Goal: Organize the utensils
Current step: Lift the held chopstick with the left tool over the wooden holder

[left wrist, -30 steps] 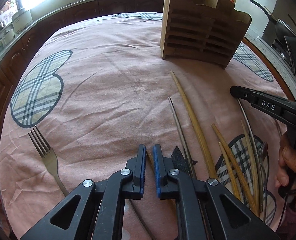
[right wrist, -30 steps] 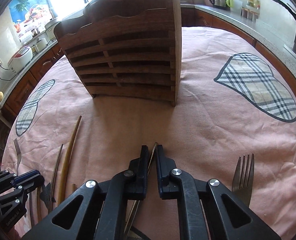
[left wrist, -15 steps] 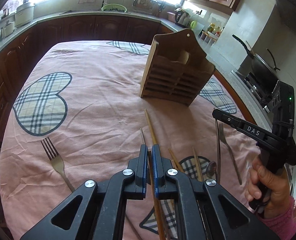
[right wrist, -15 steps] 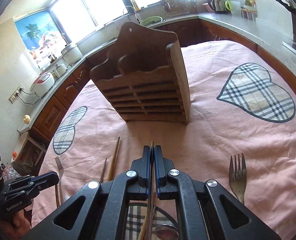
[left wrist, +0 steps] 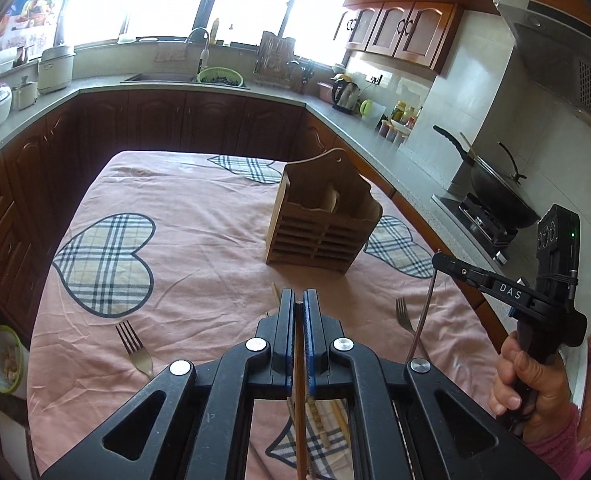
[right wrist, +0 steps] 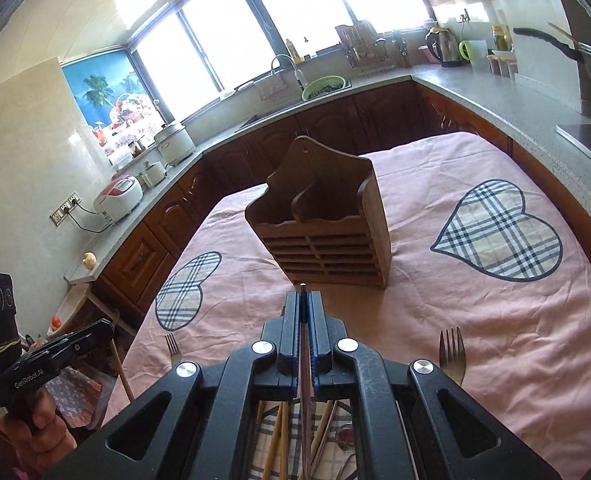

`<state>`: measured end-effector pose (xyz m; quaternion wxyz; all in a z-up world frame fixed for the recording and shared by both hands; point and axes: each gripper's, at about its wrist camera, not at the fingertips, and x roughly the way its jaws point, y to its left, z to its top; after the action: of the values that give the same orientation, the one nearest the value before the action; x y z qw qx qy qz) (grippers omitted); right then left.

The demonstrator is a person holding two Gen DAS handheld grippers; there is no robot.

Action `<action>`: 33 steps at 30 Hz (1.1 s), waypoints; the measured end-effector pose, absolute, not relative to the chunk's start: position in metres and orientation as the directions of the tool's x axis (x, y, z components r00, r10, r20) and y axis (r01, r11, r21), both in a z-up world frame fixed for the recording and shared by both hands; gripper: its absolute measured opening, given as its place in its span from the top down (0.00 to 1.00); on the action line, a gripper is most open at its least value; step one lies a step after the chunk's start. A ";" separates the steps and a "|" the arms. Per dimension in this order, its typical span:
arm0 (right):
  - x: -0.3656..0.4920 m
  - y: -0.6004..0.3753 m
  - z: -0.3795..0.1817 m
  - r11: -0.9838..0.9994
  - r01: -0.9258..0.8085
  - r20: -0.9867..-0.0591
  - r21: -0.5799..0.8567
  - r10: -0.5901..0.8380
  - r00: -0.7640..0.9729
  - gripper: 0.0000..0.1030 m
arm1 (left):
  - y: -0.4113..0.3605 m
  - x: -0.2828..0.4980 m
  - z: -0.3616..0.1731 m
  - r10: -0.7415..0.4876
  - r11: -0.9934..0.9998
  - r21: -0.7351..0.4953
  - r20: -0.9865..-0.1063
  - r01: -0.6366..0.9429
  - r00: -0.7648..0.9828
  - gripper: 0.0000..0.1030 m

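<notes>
Since the earlier frames both grippers have risen off the pink cloth with plaid hearts (left wrist: 199, 248); the view now takes in the kitchen counter and windows, where a second ago it showed mostly cloth and utensils close up.

Left gripper (left wrist: 299, 304): jaws pressed onto a brown wooden chopstick (left wrist: 298, 408). A second ago the jaws stood slightly apart over the pile; now the stick runs between the pads and hangs down toward the camera, lifted clear of the cloth.

Right gripper (right wrist: 304, 304): jaws pinching a thin grey metal chopstick (right wrist: 304, 380), its tip just showing past the fingertips. In the left wrist view the same gripper appears at right, held by a hand (left wrist: 535, 384), with the metal stick hanging below its jaws.

Slatted wooden utensil holder (right wrist: 327, 232): upright on the cloth, ahead of both grippers and well apart from them. Both front compartments open at the top; contents hard to tell.

Remaining pile of chopsticks and a spoon (right wrist: 295, 436): lies on a plaid heart beneath the right gripper.

Steel fork (left wrist: 133, 344): flat on the cloth to the left of the left gripper. Second steel fork (right wrist: 451, 352): flat on the cloth just right of the right gripper
</notes>
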<state>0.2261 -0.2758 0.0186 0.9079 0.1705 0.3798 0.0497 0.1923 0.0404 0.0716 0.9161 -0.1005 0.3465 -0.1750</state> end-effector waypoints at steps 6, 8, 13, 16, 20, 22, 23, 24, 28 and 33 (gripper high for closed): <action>0.219 -0.277 0.037 0.938 0.025 -0.638 0.346 0.215 0.739 0.96 | 0.043 0.182 0.082 -0.371 0.926 -0.281 -0.555 0.252 0.744 0.98; 0.219 -0.277 0.041 0.938 0.023 -0.628 0.345 0.212 0.749 0.96 | 0.043 0.179 0.085 -0.364 0.929 -0.272 -0.541 0.252 0.758 0.98; 0.218 -0.278 0.054 0.942 0.019 -0.597 0.336 0.198 0.777 0.96 | 0.042 0.178 0.093 -0.348 0.934 -0.255 -0.506 0.249 0.789 0.98; 0.219 -0.280 0.062 0.944 0.019 -0.573 0.329 0.184 0.798 0.96 | 0.042 0.182 0.099 -0.349 0.933 -0.259 -0.481 0.250 0.804 0.98; 0.226 -0.286 0.076 0.947 0.031 -0.537 0.320 0.154 0.829 0.96 | 0.045 0.192 0.109 -0.347 0.930 -0.270 -0.426 0.249 0.835 0.98; 0.230 -0.291 0.082 0.946 0.038 -0.516 0.322 0.142 0.845 0.96 | 0.047 0.198 0.115 -0.347 0.927 -0.281 -0.391 0.248 0.853 0.98; 0.232 -0.293 0.085 0.946 0.042 -0.504 0.323 0.135 0.853 0.96 | 0.048 0.201 0.117 -0.345 0.927 -0.284 -0.377 0.247 0.860 0.98; 0.234 -0.295 0.089 0.945 0.045 -0.492 0.323 0.128 0.861 0.96 | 0.048 0.204 0.119 -0.344 0.926 -0.287 -0.363 0.247 0.866 0.98; 0.245 -0.304 0.102 0.944 0.057 -0.448 0.325 0.101 0.888 0.96 | 0.047 0.218 0.126 -0.348 0.922 -0.285 -0.316 0.261 0.883 0.98; 0.261 -0.312 0.118 0.945 0.071 -0.402 0.320 0.068 0.913 0.96 | 0.038 0.235 0.128 -0.335 0.926 -0.264 -0.243 0.270 0.910 0.98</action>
<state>0.2612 -0.3120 0.1180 0.9638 0.1664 0.2086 -0.0007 0.2351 0.0384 0.1276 0.9708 -0.1128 0.1433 -0.1557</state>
